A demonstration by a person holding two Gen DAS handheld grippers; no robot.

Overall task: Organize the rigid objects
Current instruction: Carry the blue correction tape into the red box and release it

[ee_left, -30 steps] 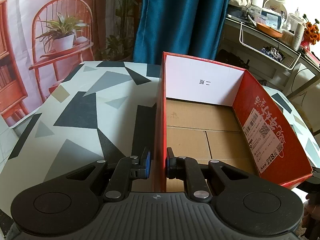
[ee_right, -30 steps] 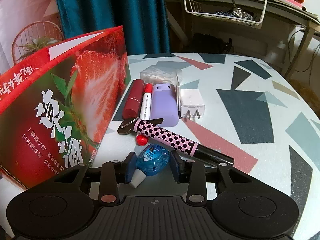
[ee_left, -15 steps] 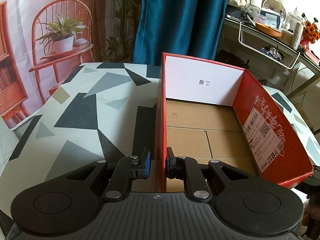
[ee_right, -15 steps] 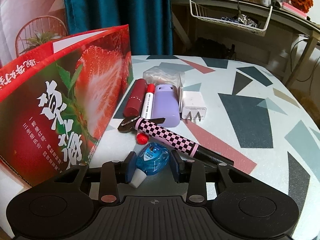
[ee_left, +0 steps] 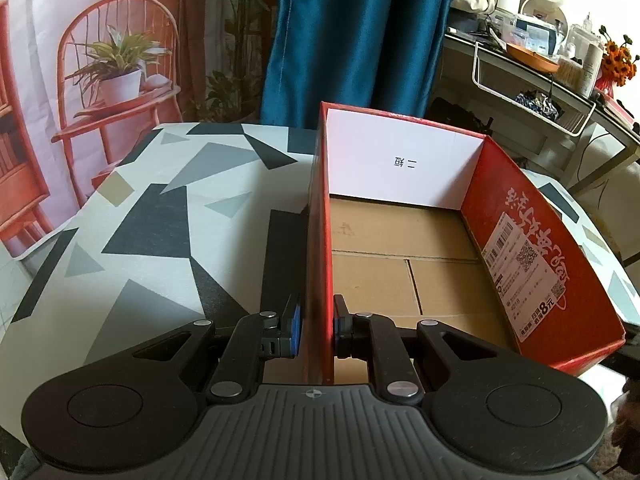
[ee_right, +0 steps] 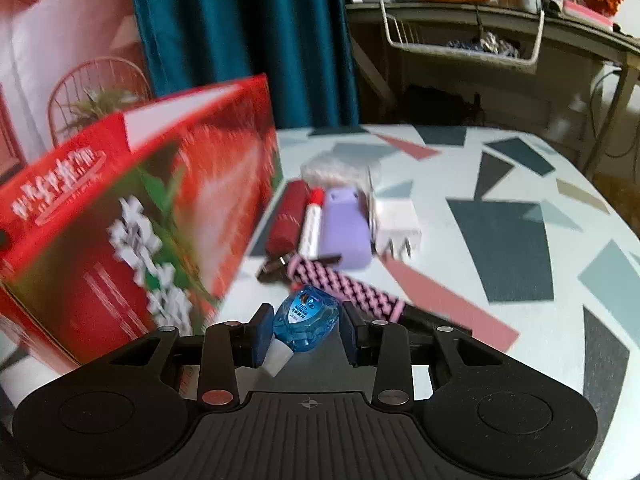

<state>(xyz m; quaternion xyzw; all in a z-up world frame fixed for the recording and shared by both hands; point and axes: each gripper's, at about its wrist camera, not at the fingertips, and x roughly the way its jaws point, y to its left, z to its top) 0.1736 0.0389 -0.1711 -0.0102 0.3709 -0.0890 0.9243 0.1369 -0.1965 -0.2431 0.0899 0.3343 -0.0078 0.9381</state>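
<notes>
Geometric-patterned tabletop (ee_right: pixel 520 240), grey, dark and pink shapes on white, with a teal curtain (ee_right: pixel 240 40) and cluttered shelving behind.

Object in hand: small translucent blue plastic correction-tape dispenser (ee_right: pixel 306 318), teardrop body, white nozzle pointing toward 7 o'clock. Right gripper (ee_right: pixel 305 330) has its fingers clamped on the two flanks of the body. Whether it is clear of the table I cannot tell; the frame is motion-blurred. Judged light, rigid, smooth-shelled and somewhat slippery; the rounded sides give little flat purchase, so the widest mid-body is the place to hold, not the tapering nozzle end. It tolerates a firm pinch but could pivot between the pads.

Just beyond at 1 o'clock: pink-and-black checkered pen-like stick (ee_right: pixel 344 284), apparently lying across a dark metal clip. Further, at 12 o'clock, side by side: dark red cylinder (ee_right: pixel 286 224), white marker with red cap (ee_right: pixel 312 224), lilac plastic case (ee_right: pixel 346 232), white plug adapter (ee_right: pixel 396 226), clear crinkled packet (ee_right: pixel 336 168) behind them. All rigid and light except the packet.

At 10 o'clock: red strawberry-printed cardboard box (ee_right: pixel 140 216), open-topped. The left-wrist view shows its brown floor bare. Left gripper (ee_left: pixel 316 326) is closed onto the box's near left wall, one finger inside, one outside. Thin card: stiff enough to steady, likely to flex if pulled.
</notes>
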